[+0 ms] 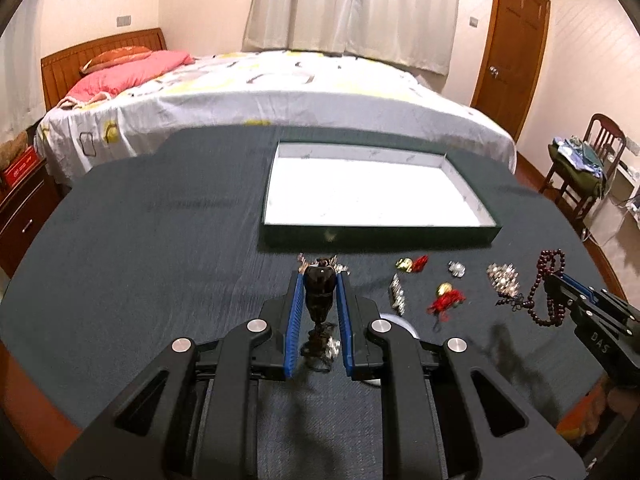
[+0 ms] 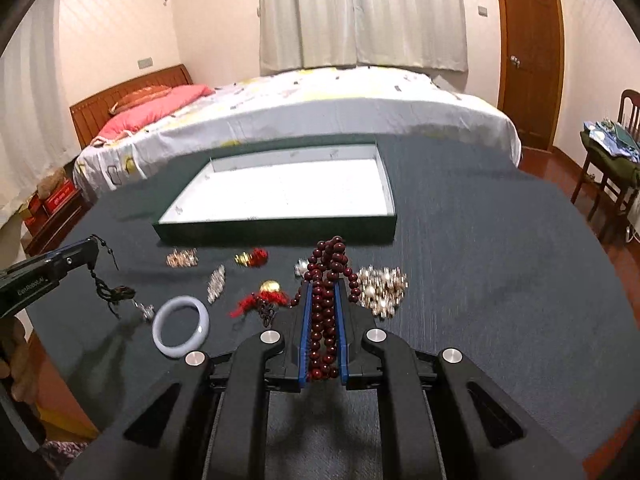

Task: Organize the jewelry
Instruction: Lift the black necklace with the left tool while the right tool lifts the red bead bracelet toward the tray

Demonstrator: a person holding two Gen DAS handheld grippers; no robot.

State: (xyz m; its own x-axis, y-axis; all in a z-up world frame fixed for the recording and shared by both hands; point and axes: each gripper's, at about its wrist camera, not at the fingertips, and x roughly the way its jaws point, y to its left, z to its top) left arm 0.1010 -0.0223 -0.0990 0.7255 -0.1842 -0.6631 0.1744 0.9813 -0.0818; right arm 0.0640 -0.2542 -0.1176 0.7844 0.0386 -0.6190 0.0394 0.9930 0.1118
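Left gripper closed on a dark pendant, held upright between the blue pads with its rounded top poking just past the fingertips; cord and a small silver charm dangling below, nearer the camera, above the dark green tablecloth.

Right gripper clamped shut on a string of dark red beads — strands bunched along the whole length of the narrow gap between the pads, a loop bulging out beyond the tips and one strand trailing off to the left side; seen from the left wrist view as a loop hanging from the tips at the right edge.

Left lying on the cloth, between the grippers and the tray: a pale jade-like bangle flat at the left; a red tassel with a gold piece just beside the beads; a pearl-and-gold cluster just right of the fingertips; a silver bar brooch; a small gold-and-red charm.

Shallow green tray with white lining — beyond all of it, toward the bed; nothing seen inside.
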